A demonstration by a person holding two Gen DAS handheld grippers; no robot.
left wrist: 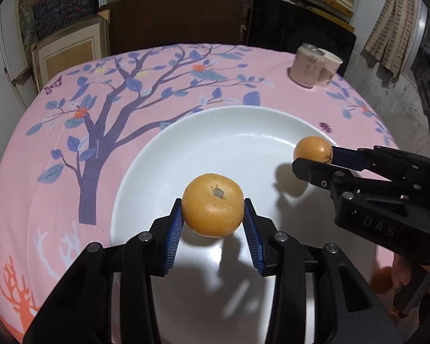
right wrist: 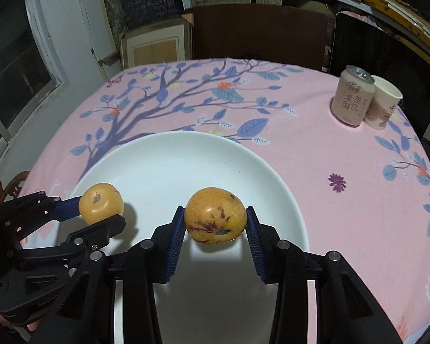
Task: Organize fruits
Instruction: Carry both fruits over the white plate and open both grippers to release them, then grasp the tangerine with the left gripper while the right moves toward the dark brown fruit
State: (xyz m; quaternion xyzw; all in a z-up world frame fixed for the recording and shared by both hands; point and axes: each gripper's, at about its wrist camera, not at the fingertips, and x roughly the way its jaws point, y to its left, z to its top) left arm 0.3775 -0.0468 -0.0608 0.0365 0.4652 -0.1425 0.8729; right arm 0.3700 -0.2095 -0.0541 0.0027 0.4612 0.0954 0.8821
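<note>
**Two fruits held above the white plate**

Spread across most of both views: a desk (left wrist: 28, 172) under a pink cloth printed with a blue-leaved tree. Lower centre of each frame, resting on that cloth: a large white plate (left wrist: 163, 154), bare inside.

Bottom centre of the left wrist view: left hand-held gripper (left wrist: 213, 215), blue pads pressed on either side of a round yellow-orange fruit (left wrist: 212, 205), raised over the plate with its shadow below. Right edge of that view, and bottom centre of the right wrist view: right hand-held gripper (right wrist: 215, 223), clamped on a second yellow-orange fruit with purple streaks (right wrist: 215, 215), also hanging above the plate near its right rim.

Upper right of both frames, at the far corner of the desk: a pink drink can (right wrist: 351, 97) touching a paper cup (right wrist: 384, 103), well apart from the plate.
</note>
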